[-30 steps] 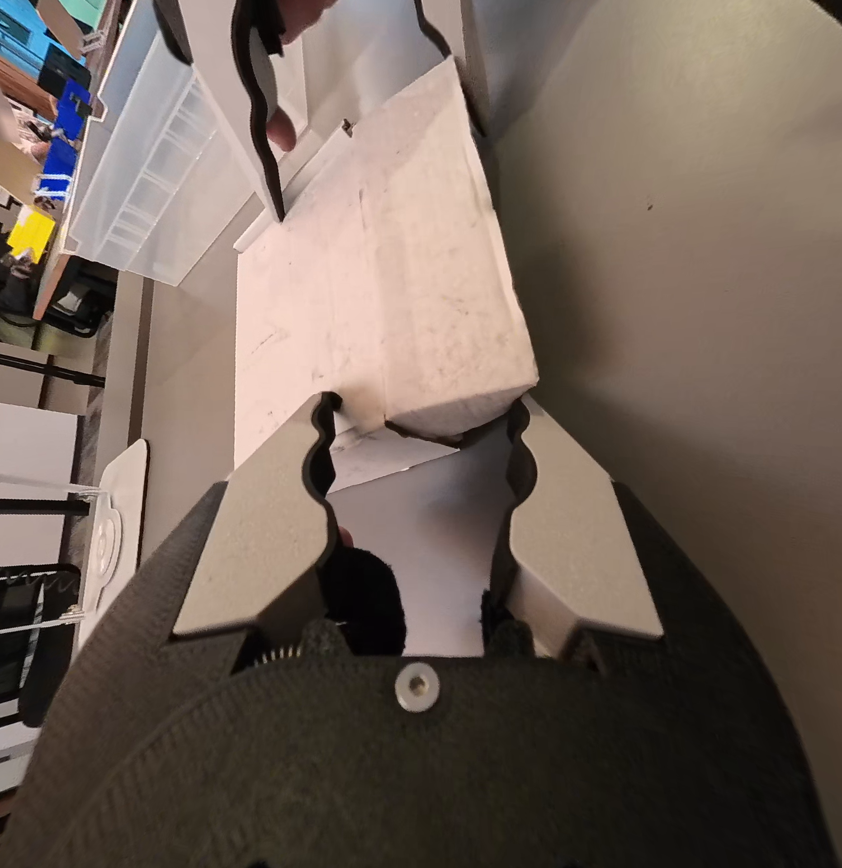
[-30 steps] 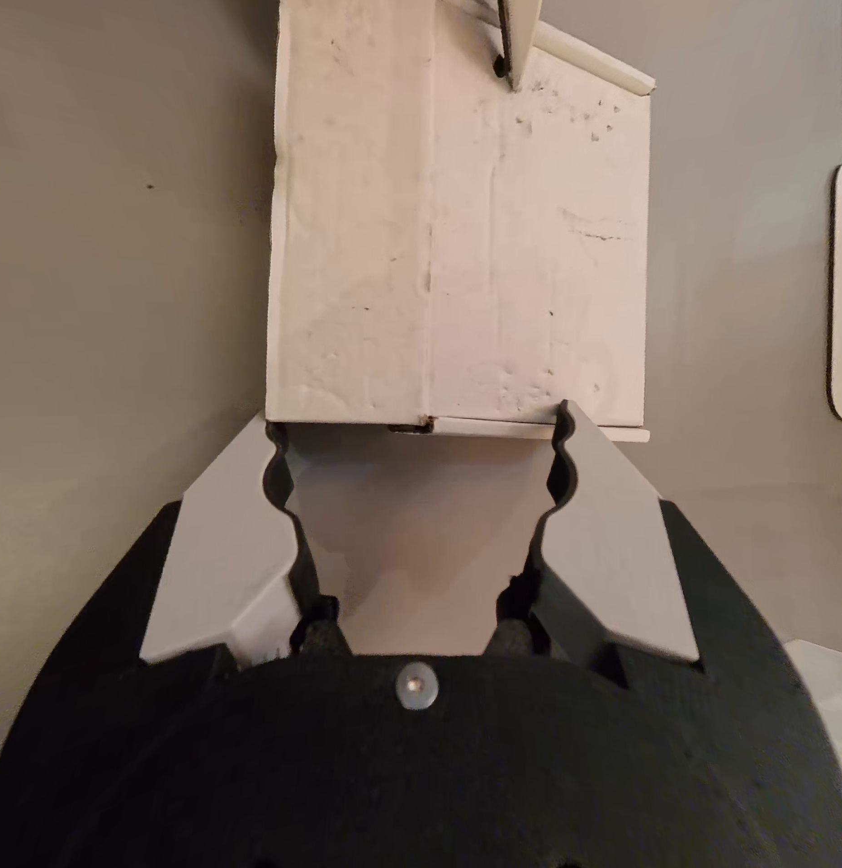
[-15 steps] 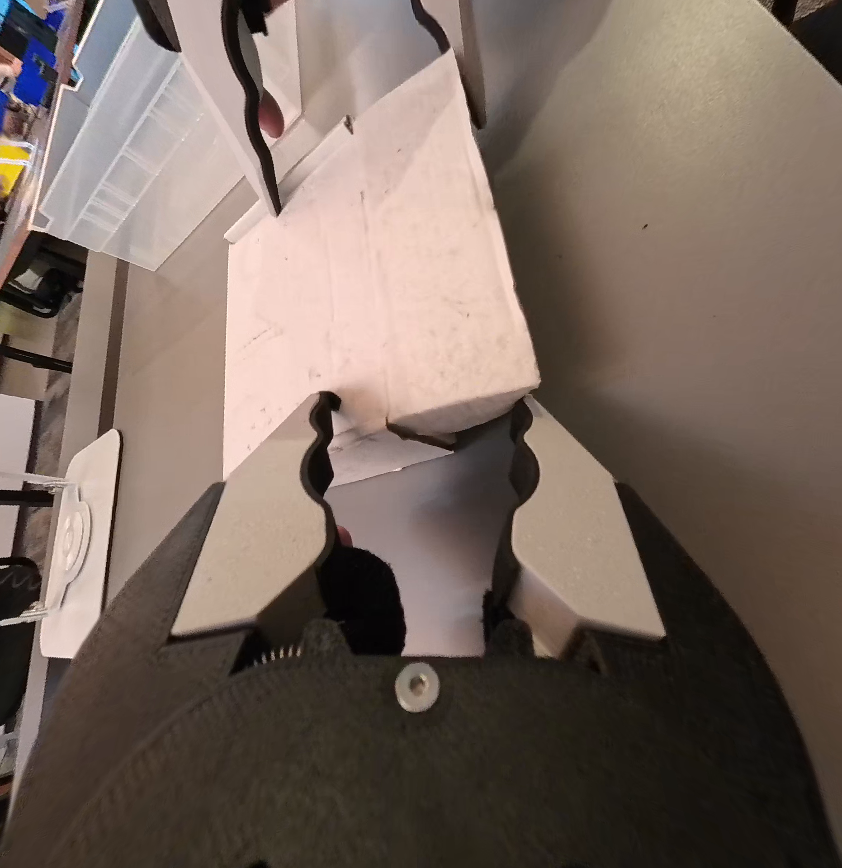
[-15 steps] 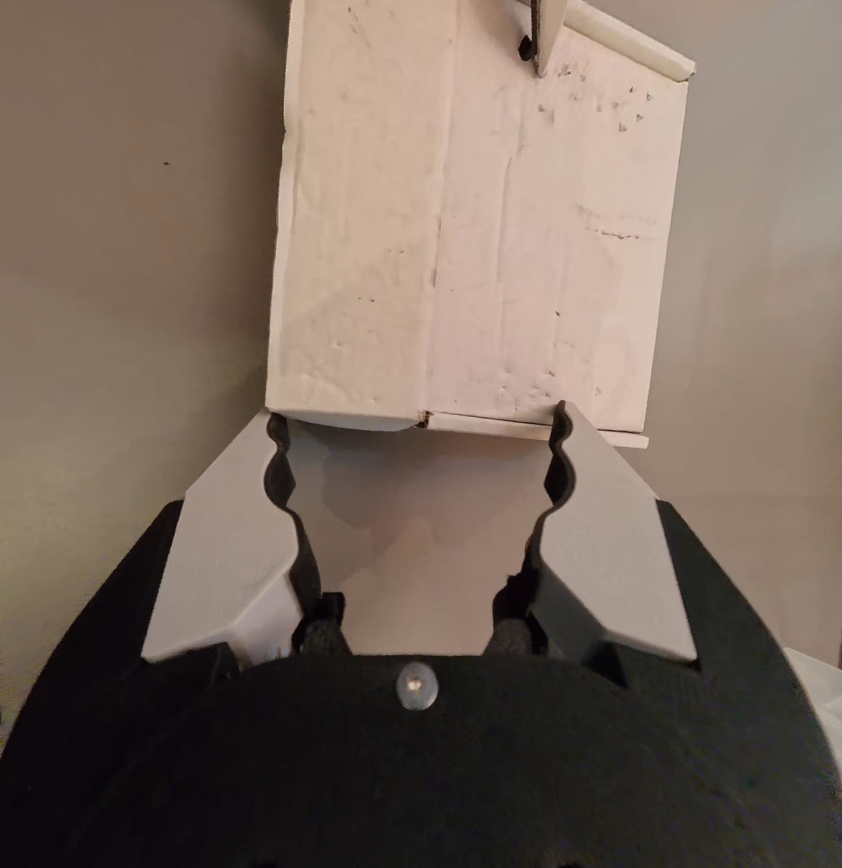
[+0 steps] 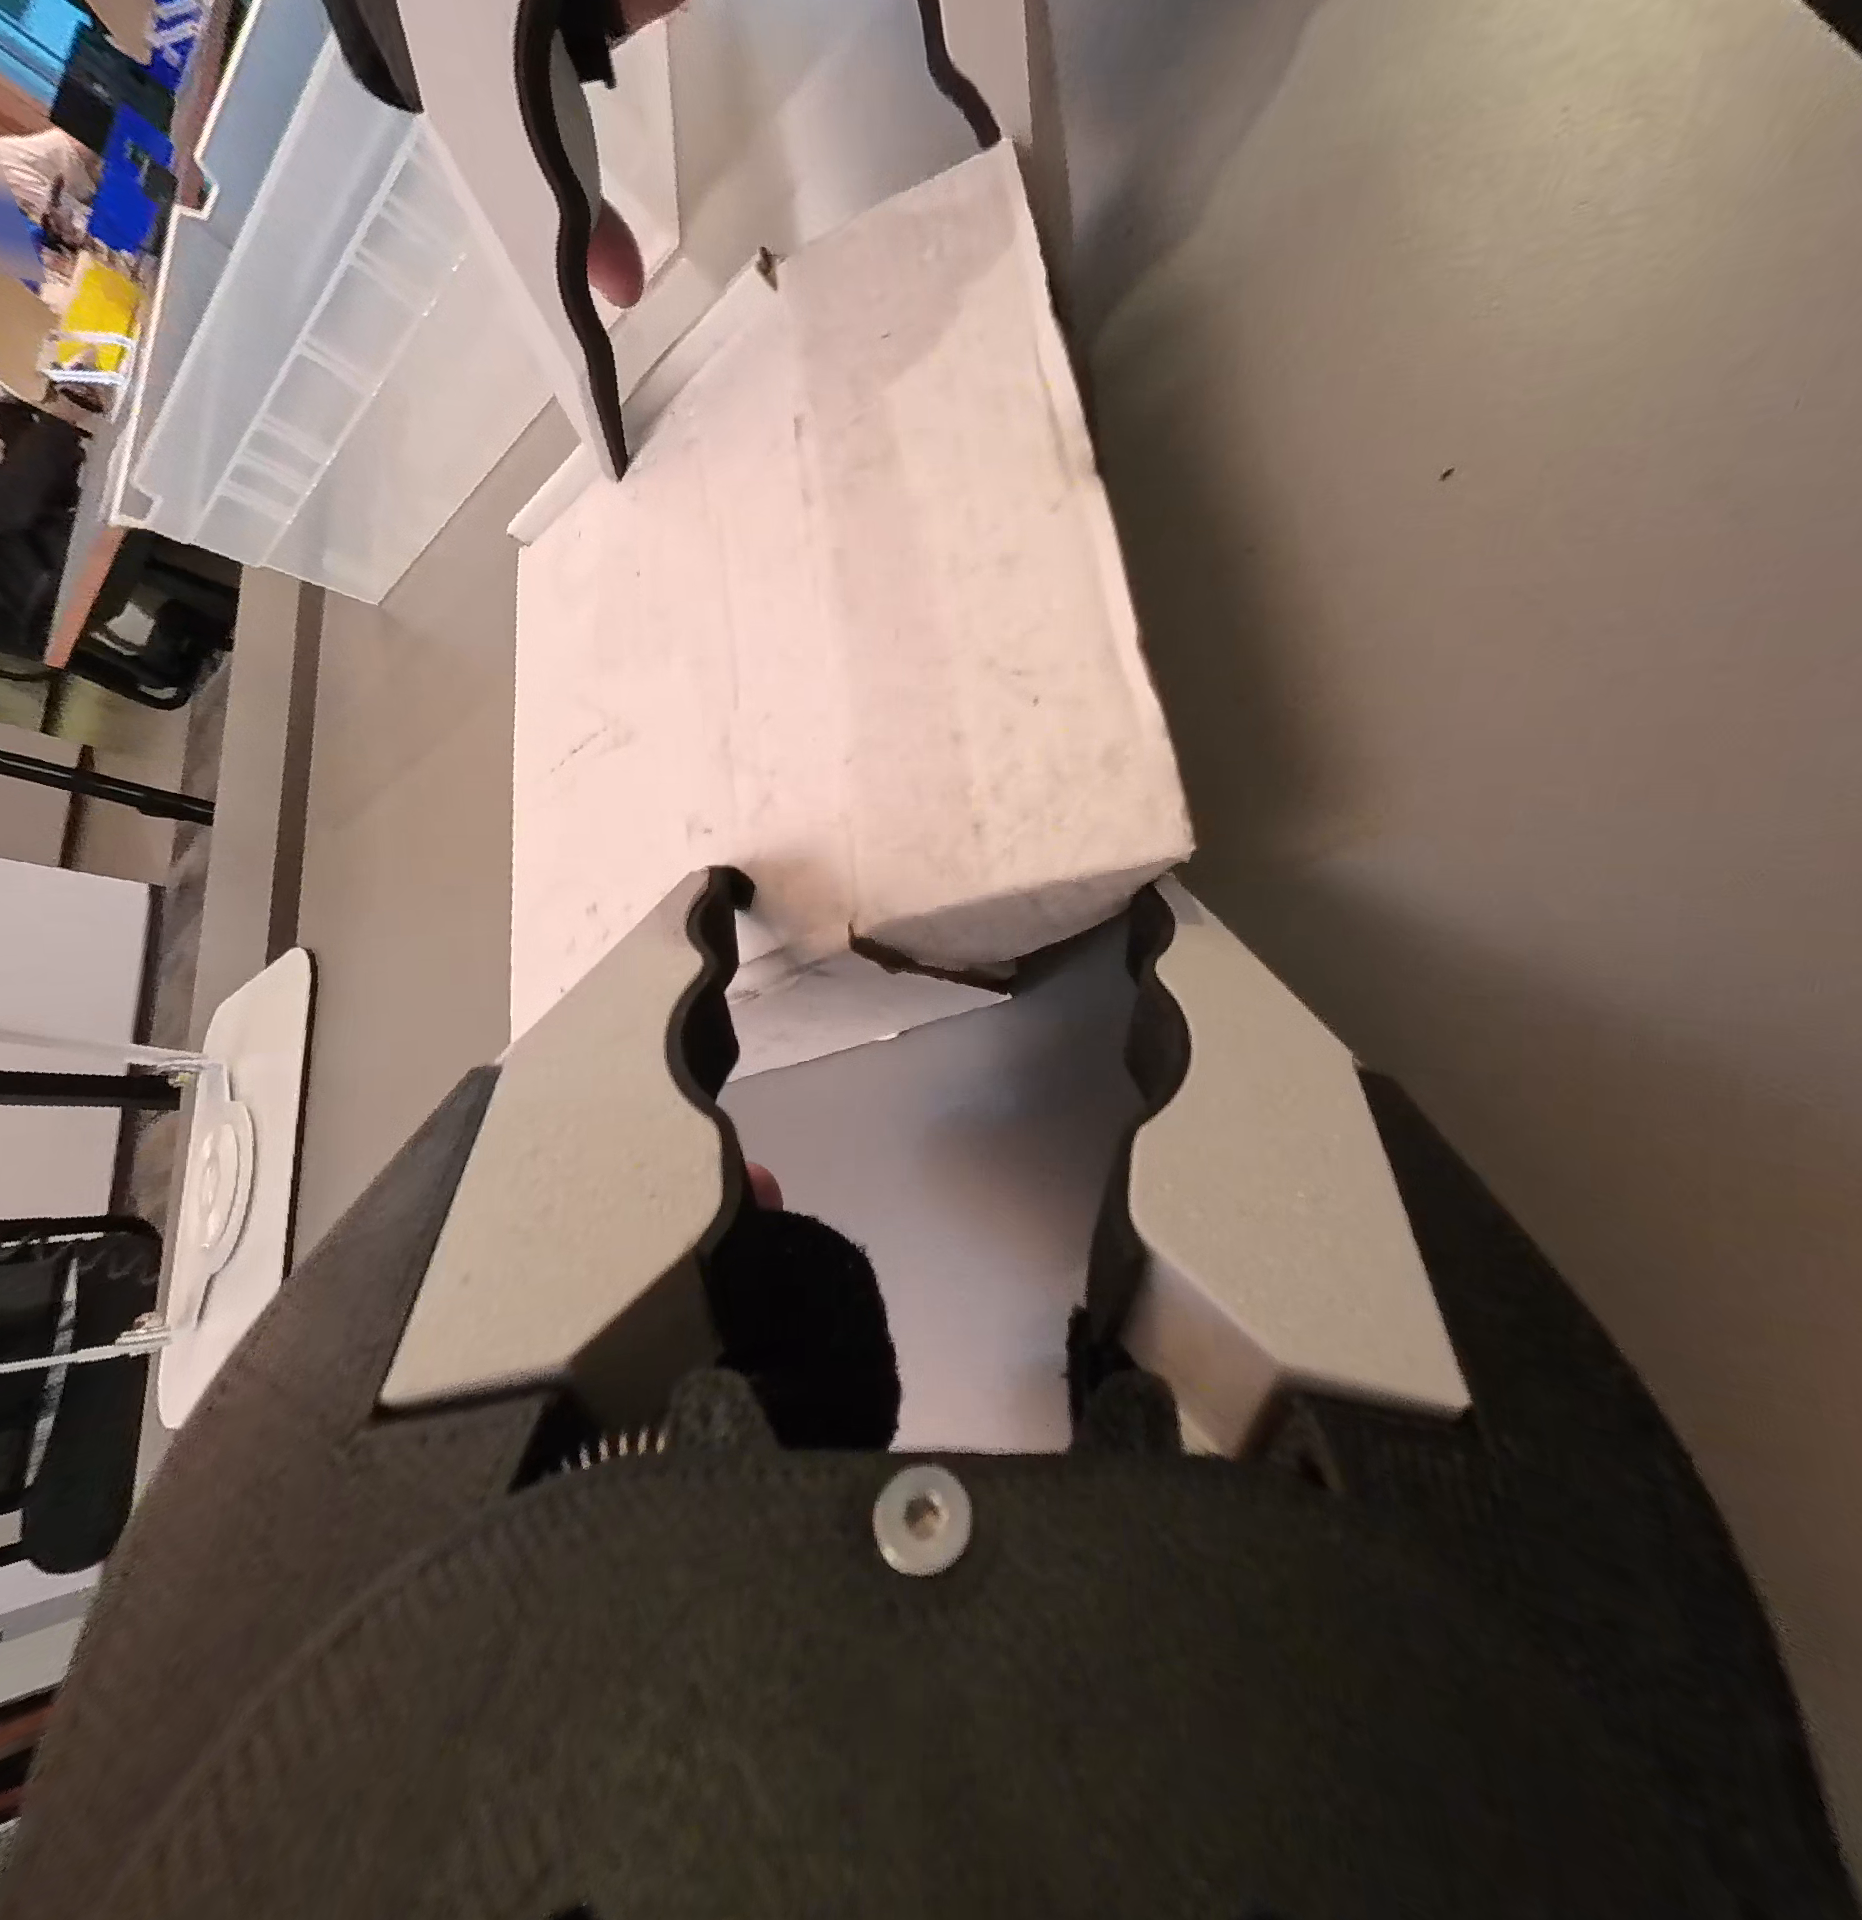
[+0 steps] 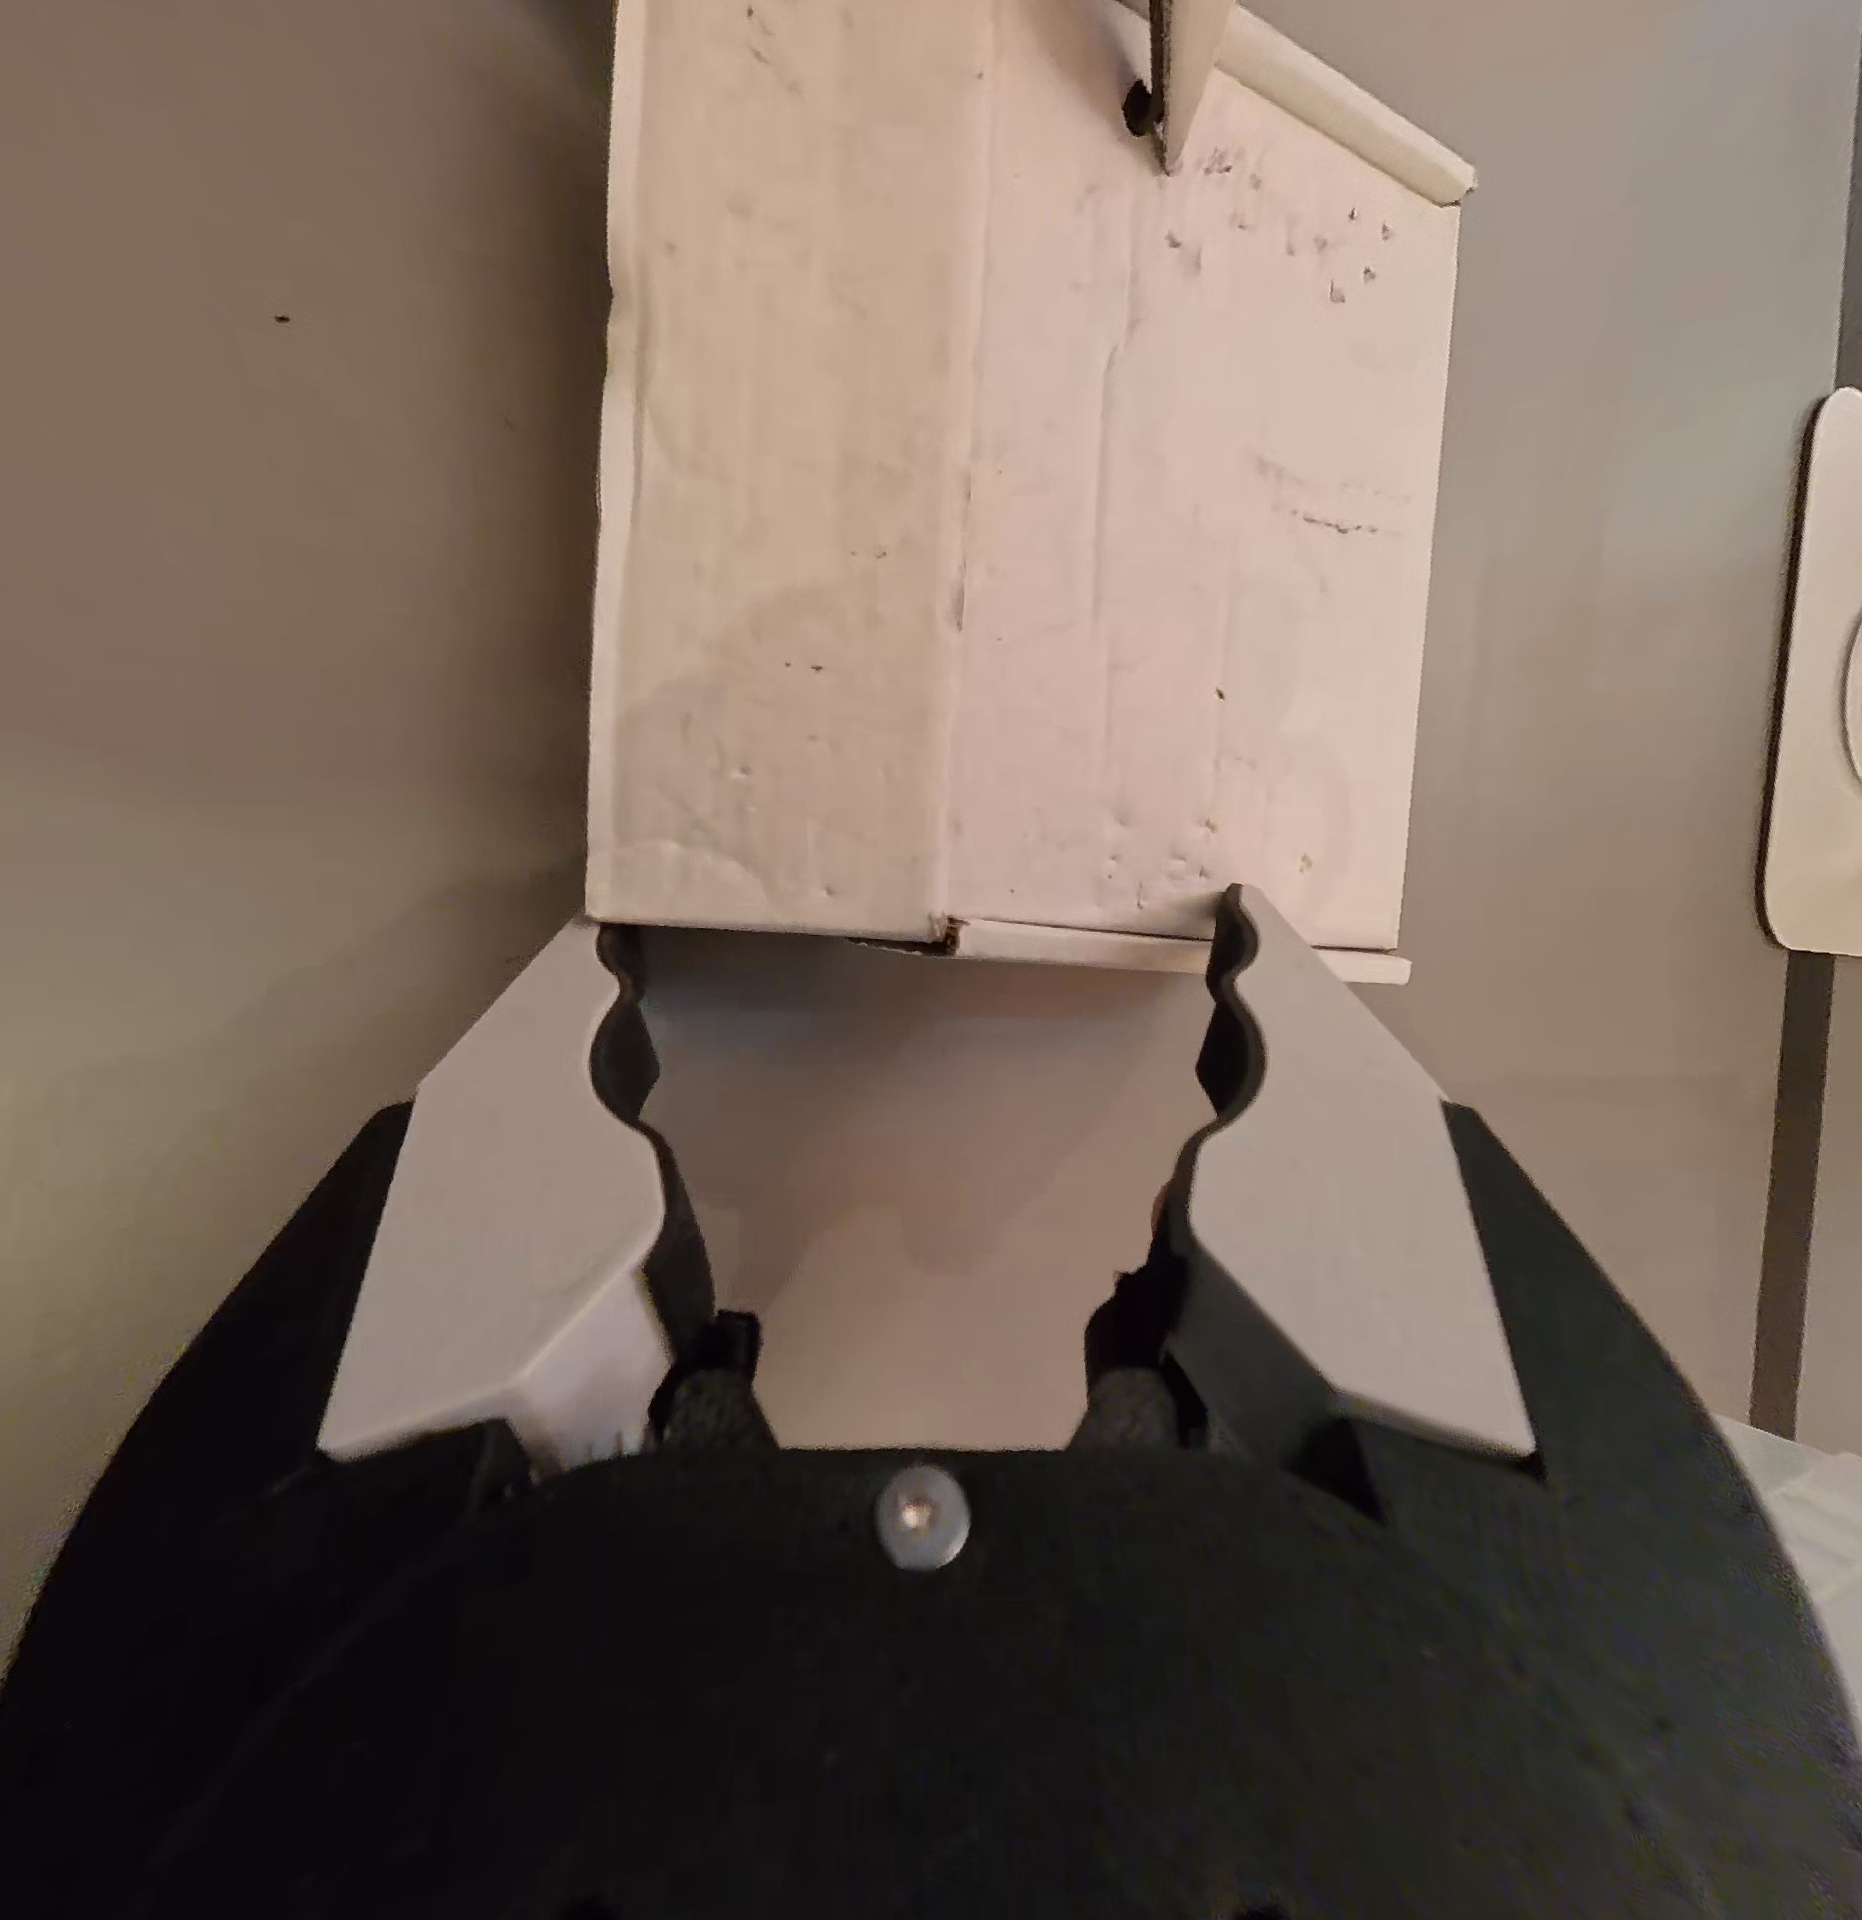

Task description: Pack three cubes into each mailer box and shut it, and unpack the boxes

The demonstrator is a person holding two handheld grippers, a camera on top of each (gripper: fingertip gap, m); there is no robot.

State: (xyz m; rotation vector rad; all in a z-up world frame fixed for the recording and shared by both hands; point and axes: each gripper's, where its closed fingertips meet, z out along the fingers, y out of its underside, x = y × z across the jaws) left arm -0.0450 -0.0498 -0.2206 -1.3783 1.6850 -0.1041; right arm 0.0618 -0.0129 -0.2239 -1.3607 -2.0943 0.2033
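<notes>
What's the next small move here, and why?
Probably ease both grippers inward to press the ends of the white box. It lies shut on the grey table, and the left gripper and right gripper sit open at opposite ends, tips at its edges, gripping nothing. A loose flap edge shows at the near end, so squeezing may seat it.

Lab or workshop – grey worktable [image 5: 1529,520], clear plastic bin [image 5: 314,343], cluttered shelving (blurred) behind.
</notes>
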